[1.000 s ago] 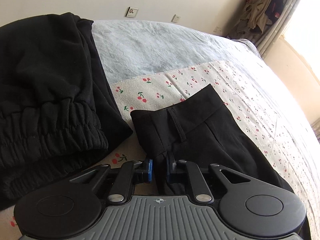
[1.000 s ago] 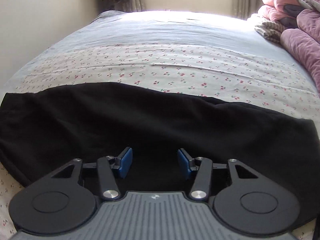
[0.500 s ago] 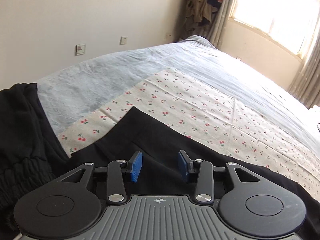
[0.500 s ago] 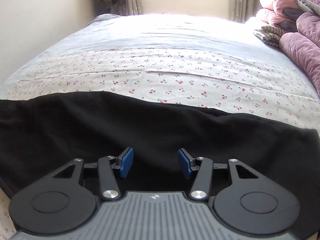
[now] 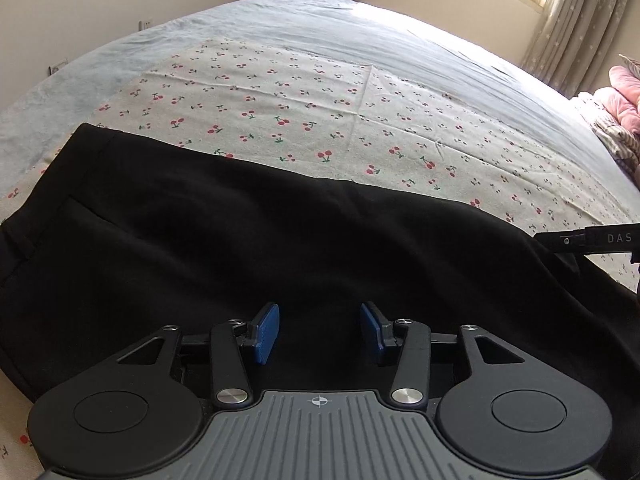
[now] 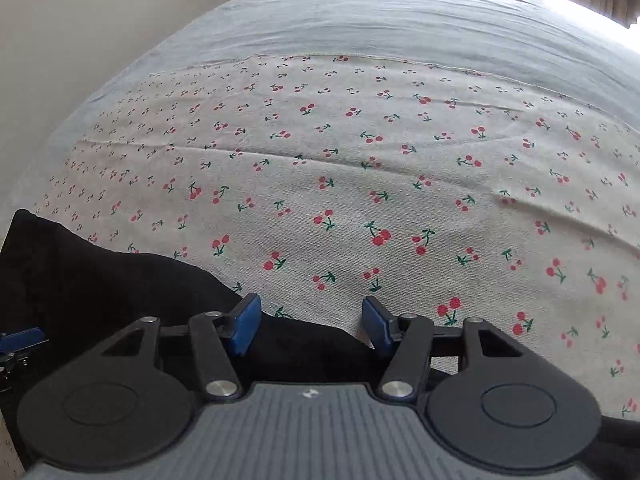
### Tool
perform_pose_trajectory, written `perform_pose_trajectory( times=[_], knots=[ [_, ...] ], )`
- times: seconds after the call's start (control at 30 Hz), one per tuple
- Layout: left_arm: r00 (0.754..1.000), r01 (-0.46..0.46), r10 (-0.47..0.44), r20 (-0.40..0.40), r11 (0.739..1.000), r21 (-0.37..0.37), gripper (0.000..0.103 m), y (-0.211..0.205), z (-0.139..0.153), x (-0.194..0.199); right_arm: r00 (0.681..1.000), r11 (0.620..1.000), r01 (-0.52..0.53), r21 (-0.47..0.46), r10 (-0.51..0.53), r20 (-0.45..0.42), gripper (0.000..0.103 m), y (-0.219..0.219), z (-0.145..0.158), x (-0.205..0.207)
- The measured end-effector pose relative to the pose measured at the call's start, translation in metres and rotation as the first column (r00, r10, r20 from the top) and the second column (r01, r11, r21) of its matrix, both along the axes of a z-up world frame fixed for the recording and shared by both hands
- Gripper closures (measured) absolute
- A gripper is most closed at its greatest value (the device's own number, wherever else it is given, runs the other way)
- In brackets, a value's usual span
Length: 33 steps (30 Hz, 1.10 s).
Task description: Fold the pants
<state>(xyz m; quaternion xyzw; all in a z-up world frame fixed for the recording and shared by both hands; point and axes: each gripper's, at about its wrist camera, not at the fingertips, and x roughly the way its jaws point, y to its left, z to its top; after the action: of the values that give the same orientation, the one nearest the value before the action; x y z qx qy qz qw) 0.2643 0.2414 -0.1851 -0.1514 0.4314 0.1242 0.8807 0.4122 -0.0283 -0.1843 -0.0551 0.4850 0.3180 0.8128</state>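
Black plastic left gripper (image 5: 319, 333) and right gripper (image 6: 310, 324): blue rubber fingertip pads (image 5: 266, 333), silver screws at six o'clock, ribbed grey housing.

Black pants (image 5: 224, 240) on cream, red-cherry-print sheet (image 6: 360, 184); pale blue-grey bedcover (image 5: 304, 20).

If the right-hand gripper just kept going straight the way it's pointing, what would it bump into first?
Probably the black pants, whose edge lies between the open fingers of the right gripper. Just past that comes the cherry-print sheet. Depth is hard to judge here.
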Motion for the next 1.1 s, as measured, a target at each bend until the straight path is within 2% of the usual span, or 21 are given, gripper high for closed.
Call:
perform_pose_trajectory(
  times=[0.07, 0.1, 0.2, 0.27, 0.4, 0.5, 0.6, 0.67, 0.73, 0.8, 0.83, 0.9, 1.0, 1.1],
  knots=[
    [1.0, -0.004, 0.004, -0.004, 1.0, 0.002, 0.055, 0.0, -0.001, 0.001, 0.997, 0.994, -0.071, 0.087, 0.074, -0.031, 0.071, -0.006, 0.008, -0.015],
    [1.0, 0.001, -0.001, -0.008, 1.0, 0.011, 0.055, -0.002, -0.001, 0.002, 0.994, 0.99, -0.103, 0.099, 0.105, -0.018, 0.071, -0.008, 0.011, -0.024],
    [1.0, 0.008, -0.007, -0.018, 0.999, 0.043, 0.053, -0.008, -0.002, 0.006, 0.973, 0.974, -0.221, 0.047, 0.218, 0.076, 0.07, -0.006, 0.021, -0.059],
    [1.0, 0.005, -0.004, -0.022, 0.999, 0.054, 0.053, -0.01, -0.002, 0.007, 0.958, 0.962, -0.273, 0.016, 0.27, 0.096, 0.069, -0.003, 0.02, -0.077],
    [1.0, 0.007, -0.006, -0.021, 0.999, 0.054, 0.052, -0.012, -0.001, 0.009, 0.929, 0.943, -0.331, -0.032, 0.331, 0.163, 0.066, 0.0, 0.019, -0.107],
    [1.0, 0.009, -0.008, -0.022, 0.999, 0.052, 0.052, -0.012, -0.002, 0.009, 0.916, 0.932, -0.36, -0.038, 0.361, 0.174, 0.063, 0.005, 0.019, -0.114],
    [1.0, 0.006, -0.005, -0.019, 1.0, 0.03, 0.052, -0.008, -0.001, 0.009, 0.915, 0.928, -0.372, 0.001, 0.367, 0.167, 0.063, 0.012, 0.024, -0.112],
    [1.0, -0.009, 0.009, -0.017, 1.0, 0.012, 0.052, -0.002, -0.001, 0.008, 0.891, 0.907, -0.422, 0.015, 0.412, 0.19, 0.063, 0.02, 0.031, -0.116],
    [1.0, -0.013, 0.013, -0.017, 1.0, 0.001, 0.052, 0.001, 0.0, 0.008, 0.857, 0.87, -0.492, 0.041, 0.475, 0.203, 0.061, 0.022, 0.038, -0.124],
    [1.0, -0.018, 0.018, -0.014, 1.0, -0.012, 0.052, 0.002, 0.0, 0.008, 0.832, 0.837, -0.543, 0.069, 0.525, 0.178, 0.06, 0.03, 0.033, -0.118],
    [1.0, -0.018, 0.018, -0.014, 1.0, -0.017, 0.052, 0.002, 0.0, 0.009, 0.834, 0.839, -0.541, 0.062, 0.525, 0.17, 0.06, 0.033, 0.03, -0.116],
    [1.0, -0.017, 0.016, -0.015, 1.0, -0.02, 0.052, 0.001, 0.0, 0.009, 0.866, 0.87, -0.491, 0.056, 0.48, 0.141, 0.06, 0.043, 0.02, -0.099],
    [1.0, -0.014, 0.014, -0.014, 1.0, -0.019, 0.052, 0.001, 0.001, 0.008, 0.919, 0.907, -0.392, 0.154, 0.38, 0.101, 0.06, 0.05, 0.015, -0.066],
    [1.0, -0.016, 0.016, -0.015, 1.0, -0.023, 0.052, 0.003, 0.0, 0.009, 0.949, 0.912, -0.306, 0.273, 0.313, 0.019, 0.059, 0.056, 0.01, -0.033]
  ],
)
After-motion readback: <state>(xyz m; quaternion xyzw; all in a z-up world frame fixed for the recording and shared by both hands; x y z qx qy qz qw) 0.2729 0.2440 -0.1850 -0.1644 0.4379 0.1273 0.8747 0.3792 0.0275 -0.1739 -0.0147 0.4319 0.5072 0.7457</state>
